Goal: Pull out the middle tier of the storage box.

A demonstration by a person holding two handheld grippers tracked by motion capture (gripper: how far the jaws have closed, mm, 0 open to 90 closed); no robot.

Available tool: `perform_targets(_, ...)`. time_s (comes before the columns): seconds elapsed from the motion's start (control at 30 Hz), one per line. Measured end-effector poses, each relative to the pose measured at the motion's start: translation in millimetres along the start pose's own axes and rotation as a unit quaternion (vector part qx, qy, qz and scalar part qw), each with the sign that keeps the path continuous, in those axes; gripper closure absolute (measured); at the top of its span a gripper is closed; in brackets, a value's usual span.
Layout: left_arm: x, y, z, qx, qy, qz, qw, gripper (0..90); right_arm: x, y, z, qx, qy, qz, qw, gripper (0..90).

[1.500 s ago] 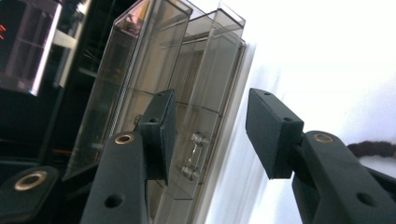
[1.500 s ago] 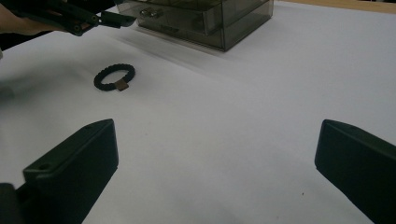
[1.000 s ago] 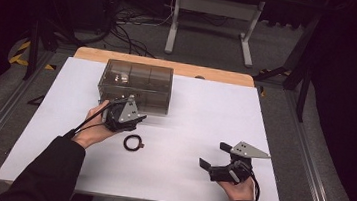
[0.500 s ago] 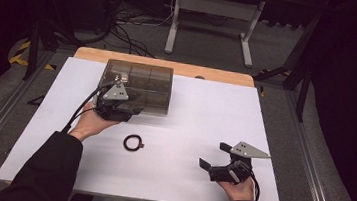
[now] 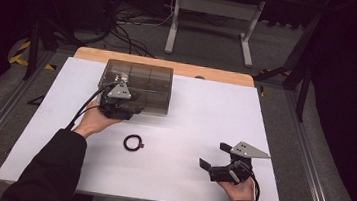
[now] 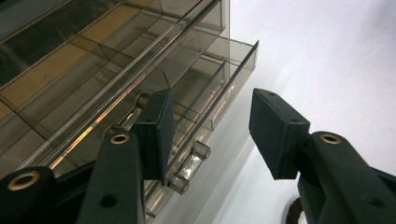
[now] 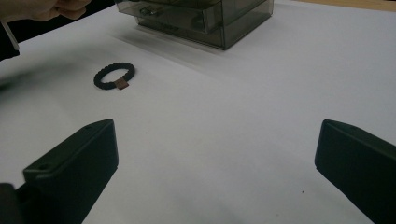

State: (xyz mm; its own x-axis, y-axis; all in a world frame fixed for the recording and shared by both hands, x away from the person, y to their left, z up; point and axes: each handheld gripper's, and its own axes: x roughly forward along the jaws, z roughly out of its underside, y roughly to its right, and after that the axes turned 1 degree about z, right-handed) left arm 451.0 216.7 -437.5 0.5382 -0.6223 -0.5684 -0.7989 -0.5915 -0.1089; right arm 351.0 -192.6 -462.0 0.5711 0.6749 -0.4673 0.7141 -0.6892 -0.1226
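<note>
Moved up from beside the black bracelet [image 5: 133, 142] to the front of the smoky clear drawer box [image 5: 140, 84] since the earlier frames: left gripper [image 5: 124, 109], now against the box's near face. Jaws parted, straddling the clear knob handle [image 6: 189, 164] of a drawer [image 6: 219, 88] standing slightly pulled out, pads not seen pressing on it; probably lined up that way to pinch the handle and draw the drawer further. Further right, lying flat on the white table sheet [image 5: 195, 112], well apart from the box and from both tools, the bracelet, untouched, likely waiting for a free compartment. At the far right, low near the table's front edge, right gripper [image 5: 216, 160], unmoved across the frames, jaws wide apart and holding nothing, aimed toward bracelet and box, seemingly parked out of the way until the drawer is ready.
</note>
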Motion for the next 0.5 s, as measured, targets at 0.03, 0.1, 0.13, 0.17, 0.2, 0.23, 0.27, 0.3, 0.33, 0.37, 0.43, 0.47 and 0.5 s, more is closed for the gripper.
perform_targets(0.03,0.9,-0.5,0.4,0.0,0.0,0.0,1.0,50.6,0.0,0.0,0.0,0.0,0.0,0.0,1.0,0.1)
perform_targets(0.1,2.6,-1.5,1.0,0.0,-0.001,0.002,1.0,50.8,0.0,0.0,0.0,0.0,0.0,0.0,1.0,0.1)
perform_targets(0.13,3.5,-1.6,1.3,0.0,-0.001,0.002,1.0,50.9,0.0,0.0,0.0,0.0,0.0,0.0,1.0,0.1)
perform_targets(0.17,4.9,-2.0,1.7,0.002,-0.002,0.002,1.0,51.0,0.0,0.0,0.0,0.0,0.0,0.0,1.0,0.1)
perform_targets(0.2,5.8,-2.0,2.1,0.003,-0.005,0.003,1.0,51.3,-0.1,0.0,0.0,0.0,0.001,-0.001,1.0,0.1)
perform_targets(0.23,6.6,-2.1,2.4,0.002,-0.005,0.003,1.0,51.4,-0.1,0.0,0.0,0.0,0.001,-0.001,1.0,0.1)
perform_targets(0.27,7.9,-2.3,2.9,0.002,-0.005,0.005,1.0,51.4,-0.2,0.2,0.0,-0.002,0.0,-0.001,1.0,0.1)
perform_targets(0.3,8.8,-2.3,3.3,0.003,-0.007,0.004,1.0,51.6,-0.2,-0.1,0.0,0.0,0.0,0.0,1.0,0.1)
perform_targets(0.33,9.7,-2.7,3.4,0.006,-0.007,0.004,1.0,51.9,-0.3,0.0,0.0,-0.004,0.0,0.001,1.0,0.1)
perform_targets(0.37,10.7,-3.0,3.7,0.008,-0.008,0.003,0.9999,52.4,-0.3,-0.1,0.1,-0.005,0.0,0.001,1.0,0.1)
perform_targets(0.43,13.2,-3.8,4.7,0.006,-0.009,0.003,0.9999,53.0,-0.3,-0.2,0.0,-0.003,0.001,0.001,1.0,0.1)
perform_targets(0.47,14.2,-4.4,5.2,0.006,-0.01,0.003,0.9999,53.6,-0.4,-0.1,-0.1,-0.003,0.001,0.001,1.0,0.1)
perform_targets(0.5,15.5,-5.1,5.9,0.005,-0.01,0.004,0.9999,53.7,-0.4,-0.1,0.0,-0.003,0.001,0.0,1.0,0.1)
